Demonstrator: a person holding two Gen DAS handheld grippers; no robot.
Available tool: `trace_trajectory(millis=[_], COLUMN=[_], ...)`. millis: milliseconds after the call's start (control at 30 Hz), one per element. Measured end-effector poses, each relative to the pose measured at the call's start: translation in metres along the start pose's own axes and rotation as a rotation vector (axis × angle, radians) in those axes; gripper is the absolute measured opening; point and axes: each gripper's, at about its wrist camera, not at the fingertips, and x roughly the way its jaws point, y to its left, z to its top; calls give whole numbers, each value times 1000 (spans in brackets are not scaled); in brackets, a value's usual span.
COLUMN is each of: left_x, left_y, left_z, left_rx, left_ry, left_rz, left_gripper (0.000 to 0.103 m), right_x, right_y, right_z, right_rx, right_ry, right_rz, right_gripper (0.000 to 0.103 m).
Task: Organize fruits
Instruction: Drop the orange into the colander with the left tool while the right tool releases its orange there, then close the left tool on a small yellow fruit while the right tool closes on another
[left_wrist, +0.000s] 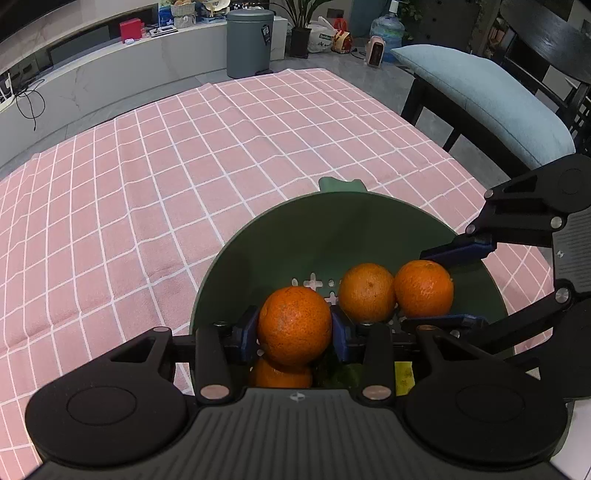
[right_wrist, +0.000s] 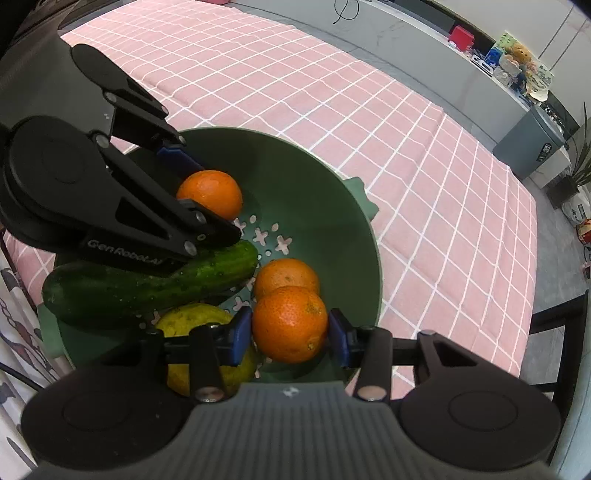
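Note:
A green colander bowl sits on the pink checked cloth. My left gripper is shut on an orange over the bowl; it also shows in the right wrist view. My right gripper is shut on another orange, which shows in the left wrist view between the right gripper's blue pads. One more orange, a cucumber and a yellow-green citrus fruit lie in the bowl. Another orange lies under the left gripper.
The pink checked tablecloth covers the table around the bowl. A bench with a blue cushion stands to the right of the table. A grey bin stands beyond the far edge.

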Motion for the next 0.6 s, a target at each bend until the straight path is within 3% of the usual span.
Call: trace_trajectory(millis=[67, 133, 167, 400, 600], left_x=[-1, -5, -7, -47, -91], left_y=[1, 2, 2, 2, 17], left_z=[0, 0, 1, 2, -5], left_rx=[-7, -12, -13, -6, 2], left_ry=[4, -7, -15, -90, -136], left_rz=[-4, -12, -20, -15, 8], left_gripper=[48, 53, 55, 55, 55], right_x=[-1, -5, -9, -35, -63], right_y=[1, 2, 3, 9, 21], right_z=[0, 0, 0, 5, 12], right_rx=[1, -1, -1, 13, 80], right_ry=[0, -17, -33, -99, -199], right_rz=[-6, -20, -27, -56, -27], right_gripper=[43, 59, 62, 63, 63])
